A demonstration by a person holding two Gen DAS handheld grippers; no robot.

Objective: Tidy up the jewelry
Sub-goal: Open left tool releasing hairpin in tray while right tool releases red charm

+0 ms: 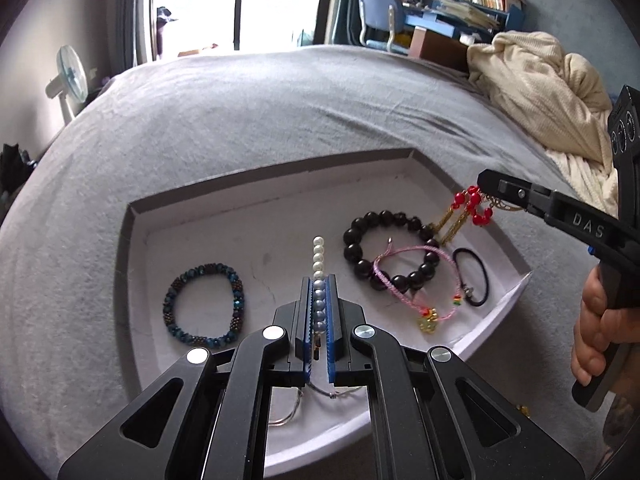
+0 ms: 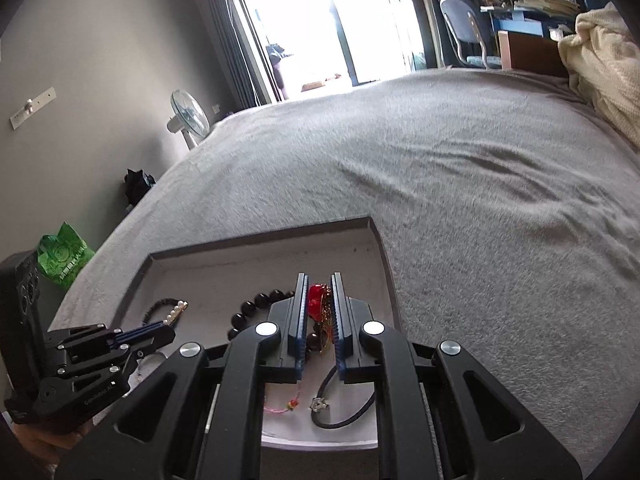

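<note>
Halfway-ish: left gripper (image 1: pixel 319 280) clamps the pearl strand (image 1: pixel 318 254), right gripper (image 2: pixel 319 308) pinches the red-bead chain (image 1: pixel 472 202) (both mid-frame); other bracelets already sit in the tray (image 1: pixel 132 248).

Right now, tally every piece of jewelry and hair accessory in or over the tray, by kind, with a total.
Bead bracelets lying in the tray: 2, blue and black
Pink cord bracelet: 1
Black hair tie: 1
Pearl strand, held by the left gripper: 1
Red-bead and gold-chain piece, held by the right gripper: 1
Thin silver wire piece, kind unclear: 1
Total: 7
</note>
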